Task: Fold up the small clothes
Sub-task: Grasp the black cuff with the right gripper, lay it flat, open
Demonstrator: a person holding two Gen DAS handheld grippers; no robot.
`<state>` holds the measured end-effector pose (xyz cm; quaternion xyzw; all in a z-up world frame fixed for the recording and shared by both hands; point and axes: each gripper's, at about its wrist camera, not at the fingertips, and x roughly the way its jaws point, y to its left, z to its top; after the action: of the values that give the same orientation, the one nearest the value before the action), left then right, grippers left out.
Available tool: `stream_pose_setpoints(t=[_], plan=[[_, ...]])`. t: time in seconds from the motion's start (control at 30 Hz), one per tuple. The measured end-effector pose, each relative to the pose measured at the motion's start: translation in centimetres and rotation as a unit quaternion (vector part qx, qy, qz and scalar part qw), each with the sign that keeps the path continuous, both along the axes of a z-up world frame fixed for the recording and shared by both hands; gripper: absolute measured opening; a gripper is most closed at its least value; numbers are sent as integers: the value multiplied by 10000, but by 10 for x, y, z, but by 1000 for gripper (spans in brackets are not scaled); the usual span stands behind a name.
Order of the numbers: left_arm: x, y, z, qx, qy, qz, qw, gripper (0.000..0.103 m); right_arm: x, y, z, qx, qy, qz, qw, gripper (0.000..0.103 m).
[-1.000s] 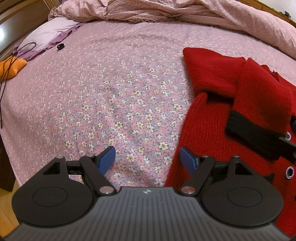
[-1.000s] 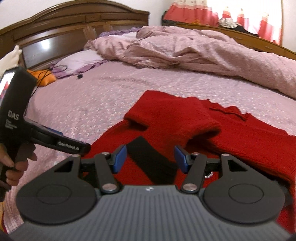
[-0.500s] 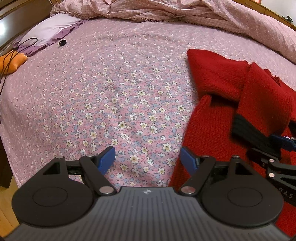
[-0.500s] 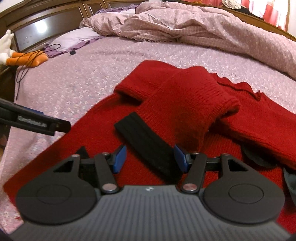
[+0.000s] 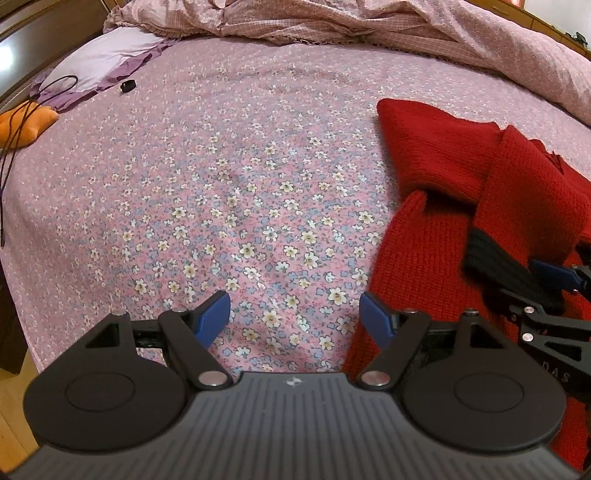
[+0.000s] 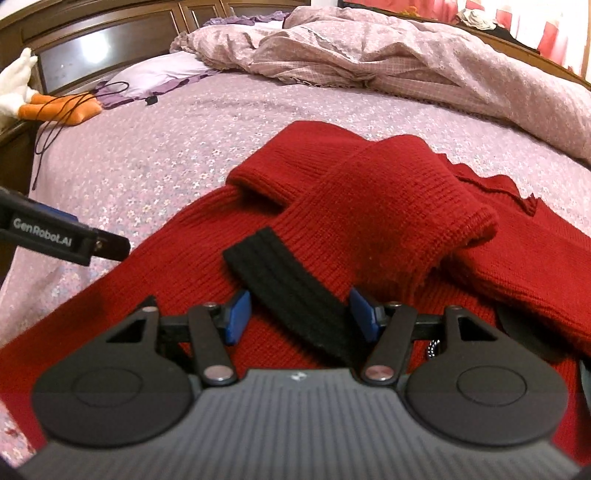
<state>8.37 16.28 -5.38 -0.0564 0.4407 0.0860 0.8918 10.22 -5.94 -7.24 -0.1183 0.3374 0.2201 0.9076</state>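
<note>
A red knit sweater (image 6: 369, 206) lies on the flowered pink bedsheet (image 5: 221, 184), one sleeve folded across its body, ending in a black cuff (image 6: 291, 288). My right gripper (image 6: 299, 314) is open, its blue pads either side of the black cuff, low over the sweater. My left gripper (image 5: 293, 317) is open and empty over the sheet, just left of the sweater's edge (image 5: 406, 266). The right gripper's fingertips (image 5: 554, 275) show at the cuff in the left wrist view. The left gripper's finger (image 6: 66, 240) shows at the left in the right wrist view.
A rumpled pink duvet (image 6: 369, 55) lies along the far side of the bed. A lilac pillow (image 5: 99, 55), an orange soft toy (image 5: 26, 122) with a black cable and a small black item (image 5: 127, 86) lie at the far left. A wooden headboard (image 6: 110, 33) stands behind.
My right gripper has moved forward and down until its open pads straddle the black cuff. My left gripper has shifted slightly toward the sweater's edge, still open.
</note>
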Motion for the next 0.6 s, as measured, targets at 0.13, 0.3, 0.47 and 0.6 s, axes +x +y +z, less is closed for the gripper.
stream_pose_setpoints(t=[0.13,0.3,0.47,0.6], plan=[[-1,-2,2,31,-27,-19,10000,81,0,2,1,-62,-41,-109,9999,52],[-3,-5,8,65,-75,-57,9999,81,3,-6,6,77,-29,-452,9989,21],[-2,-14,18,176,-206,-212,9994,81,10,-27,17,799,281,-739,9937,12],[6,-28,26,323,-353,-358,9982,81,10,-47,34,1280,334,-916,9870,12]])
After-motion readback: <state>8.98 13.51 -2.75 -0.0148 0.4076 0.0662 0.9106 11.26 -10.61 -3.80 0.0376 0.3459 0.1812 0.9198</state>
